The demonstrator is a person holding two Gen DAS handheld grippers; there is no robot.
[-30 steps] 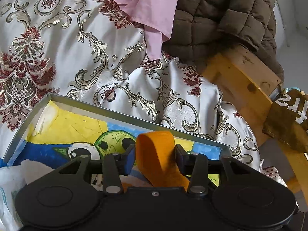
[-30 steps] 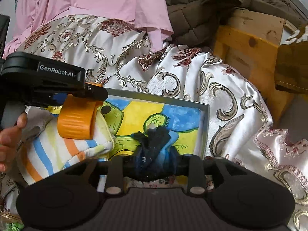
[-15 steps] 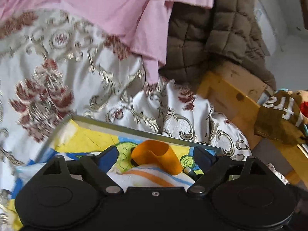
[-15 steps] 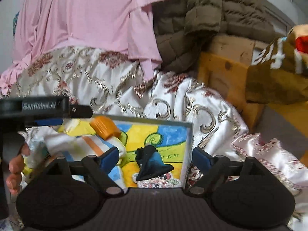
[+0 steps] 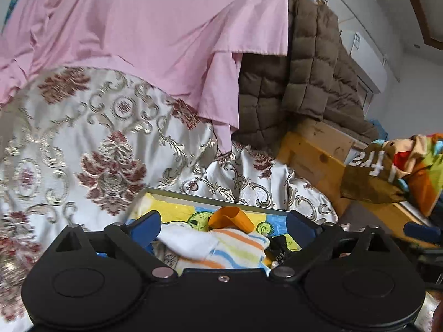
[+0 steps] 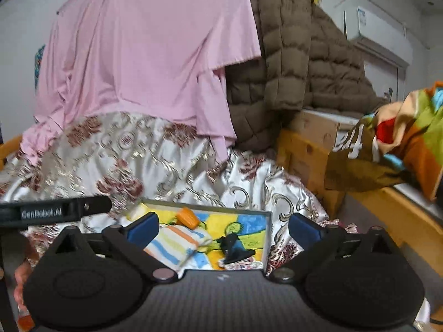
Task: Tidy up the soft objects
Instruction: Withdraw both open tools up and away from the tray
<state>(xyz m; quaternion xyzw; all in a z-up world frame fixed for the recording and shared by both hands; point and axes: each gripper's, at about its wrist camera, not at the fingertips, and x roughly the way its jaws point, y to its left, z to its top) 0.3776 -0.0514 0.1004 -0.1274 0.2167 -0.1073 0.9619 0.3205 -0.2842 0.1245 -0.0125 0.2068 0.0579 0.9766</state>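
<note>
A shallow metal-rimmed tray with a cartoon picture on its floor lies on the patterned bedspread; its rim also shows in the left wrist view. In it lie a striped sock with an orange cuff, which also shows in the left wrist view, and a dark blue-black sock. My left gripper is open and empty, raised above the striped sock. My right gripper is open and empty, raised above the dark sock. The left gripper's body shows at the left of the right wrist view.
A pink sheet and a brown quilted blanket are heaped behind the tray. A wooden bed frame runs along the right, with a colourful cloth draped over it. The cream and red bedspread surrounds the tray.
Both grippers opened and let go of their socks, orange-cuffed striped one from the left, dark one from the right, then pulled back and up from the tray.
</note>
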